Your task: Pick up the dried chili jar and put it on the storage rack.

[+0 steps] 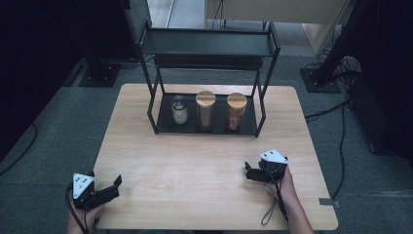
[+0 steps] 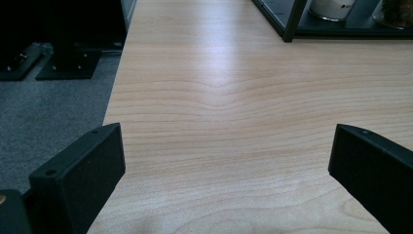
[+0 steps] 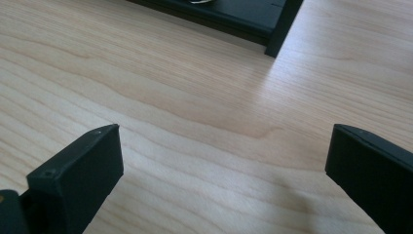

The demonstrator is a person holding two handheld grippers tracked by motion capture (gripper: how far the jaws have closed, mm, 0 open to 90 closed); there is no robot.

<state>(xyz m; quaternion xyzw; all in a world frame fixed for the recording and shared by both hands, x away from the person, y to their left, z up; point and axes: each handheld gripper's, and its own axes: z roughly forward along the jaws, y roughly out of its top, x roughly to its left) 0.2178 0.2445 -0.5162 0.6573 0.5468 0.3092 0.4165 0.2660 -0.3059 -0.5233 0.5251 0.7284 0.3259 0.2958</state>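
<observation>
Three jars (image 1: 207,111) stand in a row on the bottom tray of the black rack (image 1: 207,127), well apart from both grippers. The left gripper (image 1: 113,187) and right gripper (image 1: 250,172) rest near the table's (image 1: 195,165) front edge, jaws wide, empty. Reaching in, a jaw could clip the rack's post and topple a jar.

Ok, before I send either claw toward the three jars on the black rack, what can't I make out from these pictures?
- Small clear glass jar with the silver lid: the left gripper view's top edge leaves just its base; contents too small to tell in the high view.
- Two tall wooden-lidded glass jars: contents too small to tell.
- Black metal rack's top shelf: it hides what is behind it.
- Right claw: its view's top edge cuts the jars off.
</observation>
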